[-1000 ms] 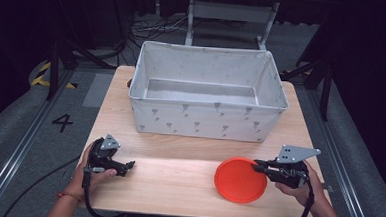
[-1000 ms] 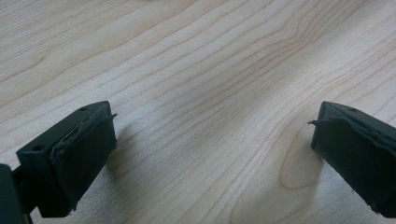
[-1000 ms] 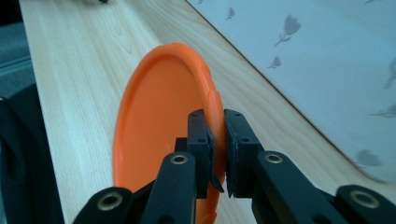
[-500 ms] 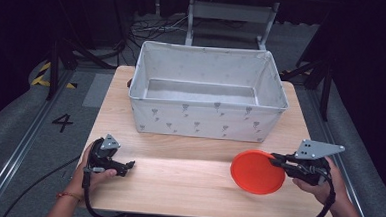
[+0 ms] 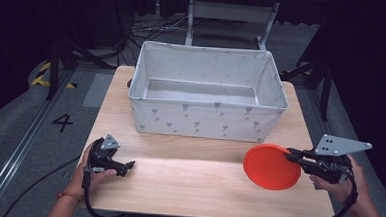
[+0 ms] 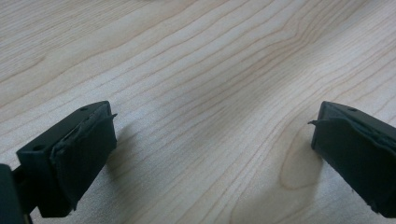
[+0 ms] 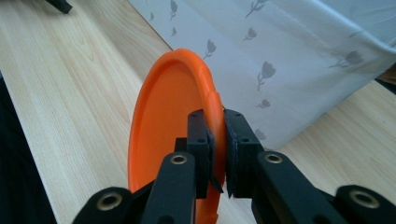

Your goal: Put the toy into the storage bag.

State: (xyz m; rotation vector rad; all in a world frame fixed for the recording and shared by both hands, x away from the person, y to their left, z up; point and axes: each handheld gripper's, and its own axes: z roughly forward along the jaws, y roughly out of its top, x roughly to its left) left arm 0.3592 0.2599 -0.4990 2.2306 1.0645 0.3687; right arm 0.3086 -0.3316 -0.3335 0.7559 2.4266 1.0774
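Note:
An orange plate (image 5: 271,166) hangs above the table's right front, held by its right rim in my right gripper (image 5: 292,156), which is shut on it. In the right gripper view the two black jaws pinch the plate's (image 7: 173,126) edge at my right gripper (image 7: 218,140); the plate stands on edge there, close to the fabric bin's wall (image 7: 289,60). My left gripper (image 5: 128,166) rests low at the table's left front, open. In the left gripper view its pads (image 6: 88,144) stand wide apart over bare wood with nothing between them.
A large white fabric bin (image 5: 208,120) with a grey flower print stands on the far half of the wooden table (image 5: 187,183), empty inside. Cables trail from both grippers off the front edge. Dark floor and stands surround the table.
My right gripper has lifted the orange plate off the table and carried it to the right, tilting it. The left gripper has stayed where it was.

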